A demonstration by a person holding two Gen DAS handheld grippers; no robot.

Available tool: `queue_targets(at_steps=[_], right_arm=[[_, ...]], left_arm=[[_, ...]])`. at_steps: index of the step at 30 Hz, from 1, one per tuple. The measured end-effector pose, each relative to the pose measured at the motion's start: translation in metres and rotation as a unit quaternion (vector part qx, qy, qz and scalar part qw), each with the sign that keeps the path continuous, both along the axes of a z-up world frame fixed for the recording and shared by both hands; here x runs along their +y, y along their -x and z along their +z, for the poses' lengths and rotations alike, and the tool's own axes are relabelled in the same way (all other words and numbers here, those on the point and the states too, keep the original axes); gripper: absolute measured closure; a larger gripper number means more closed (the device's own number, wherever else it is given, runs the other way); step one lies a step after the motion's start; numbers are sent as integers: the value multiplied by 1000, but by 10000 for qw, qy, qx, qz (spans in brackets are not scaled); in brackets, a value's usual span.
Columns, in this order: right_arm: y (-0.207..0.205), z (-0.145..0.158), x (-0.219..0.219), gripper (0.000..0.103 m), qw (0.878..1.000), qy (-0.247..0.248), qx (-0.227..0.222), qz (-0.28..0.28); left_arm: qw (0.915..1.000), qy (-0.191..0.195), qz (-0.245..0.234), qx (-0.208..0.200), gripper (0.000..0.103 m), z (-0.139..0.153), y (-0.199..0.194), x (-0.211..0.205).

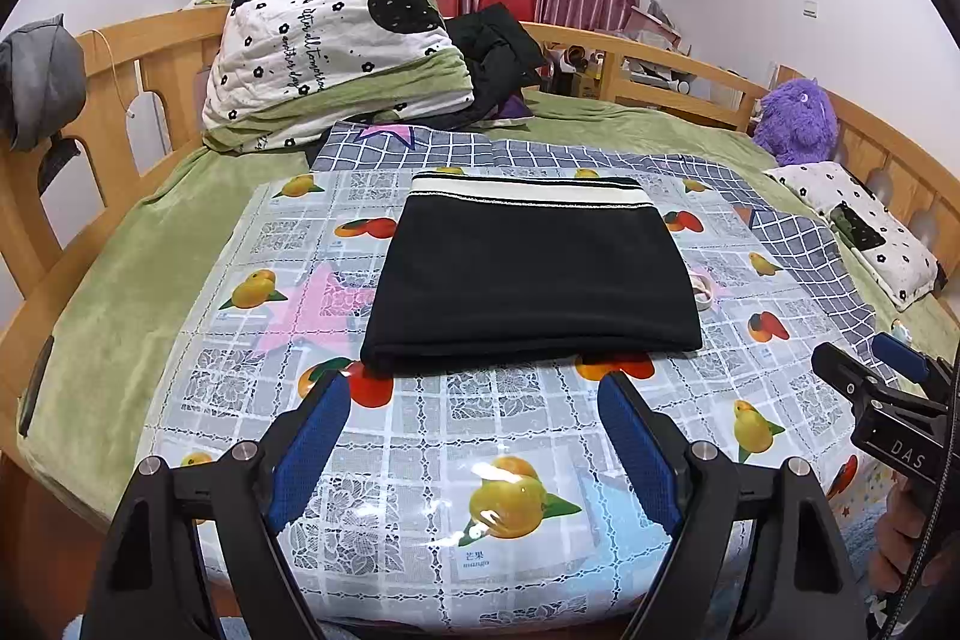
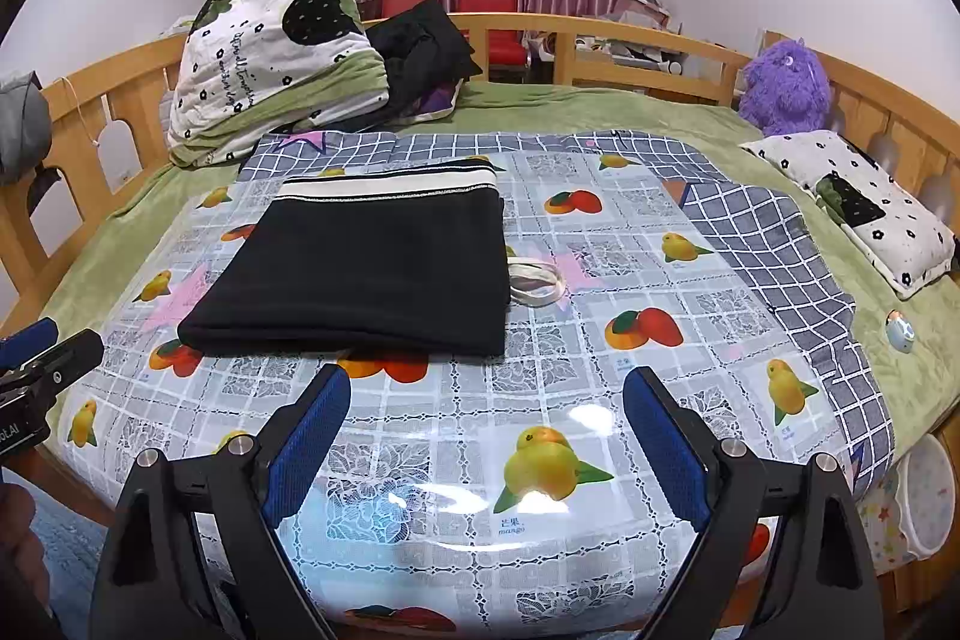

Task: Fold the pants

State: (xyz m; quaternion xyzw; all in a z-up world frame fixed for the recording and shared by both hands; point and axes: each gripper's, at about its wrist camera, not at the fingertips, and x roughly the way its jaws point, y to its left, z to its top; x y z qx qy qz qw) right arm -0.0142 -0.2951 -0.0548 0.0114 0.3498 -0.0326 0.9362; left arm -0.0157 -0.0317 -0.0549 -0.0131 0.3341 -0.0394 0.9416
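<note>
On the wooden-railed bed with green plush blanket (image 1: 108, 280), the folding looks all but finished.
A glossy fruit-printed plastic sheet (image 1: 420, 436) covers the bed's middle, and the black knit pants with a cream striped waistband (image 1: 528, 274) lie on it as a squared, flat stack, waistband at the far edge. A loop of cream drawstring (image 2: 537, 280) strays from their right side. The left gripper (image 1: 474, 400) and right gripper (image 2: 486, 394) hover near the pants' front fold, blue-padded fingers (image 1: 312, 448) spread wide, holding nothing. Judging by this, only tucking the drawstring remains.
</note>
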Motion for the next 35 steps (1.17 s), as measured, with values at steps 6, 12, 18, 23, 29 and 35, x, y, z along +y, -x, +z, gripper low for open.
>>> queue_targets(at_steps=[6, 12, 18, 23, 29, 35], right_arm=[[1, 0, 2, 12, 10000, 35, -23, -34], [2, 2, 3, 12, 10000, 37, -29, -64], [2, 10, 8, 12, 10000, -14, -52, -37], [5, 21, 13, 12, 10000, 11, -39, -23], [16, 42, 13, 12, 9999, -58, -120, -30], [26, 59, 13, 12, 9998, -29, -204, -71]], left_arm=[[10000, 3, -1, -3, 19, 0, 0, 0], [10000, -28, -6, 38, 19, 0, 0, 1], [10000, -35, -22, 33, 19, 14, 4, -2], [9999, -141, -25, 36, 19, 26, 8, -10], [10000, -92, -23, 18, 19, 45, 14, -12], [9999, -109, 25, -50, 19, 59, 23, -15]])
